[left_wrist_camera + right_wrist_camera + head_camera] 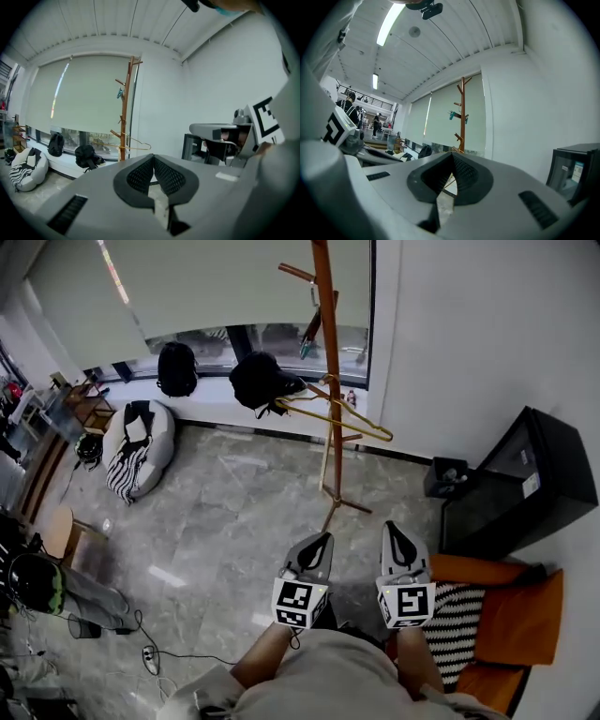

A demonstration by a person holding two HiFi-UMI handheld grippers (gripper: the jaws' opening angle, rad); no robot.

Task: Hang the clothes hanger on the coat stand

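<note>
The tall brown wooden coat stand (328, 381) stood near the window by the white wall, and the thin pale-gold clothes hanger (366, 425) hung from one of its lower pegs, well apart from both tools; its hook seemed to sit close to the pole, though the exact peg was hard to make out. A black bag (261, 381) hung on the stand's window side. The left gripper (323, 538) and the right gripper (392, 527) were held side by side low in the head view, above the grey marble floor (216, 521), both pointing toward the stand. In each gripper's own view the two dark ribbed pads met at the tips with nothing between them, so both were closed and empty. A black cabinet (516, 484) stood against the wall to the right, with an orange chair (520, 615) just beside it.
</note>
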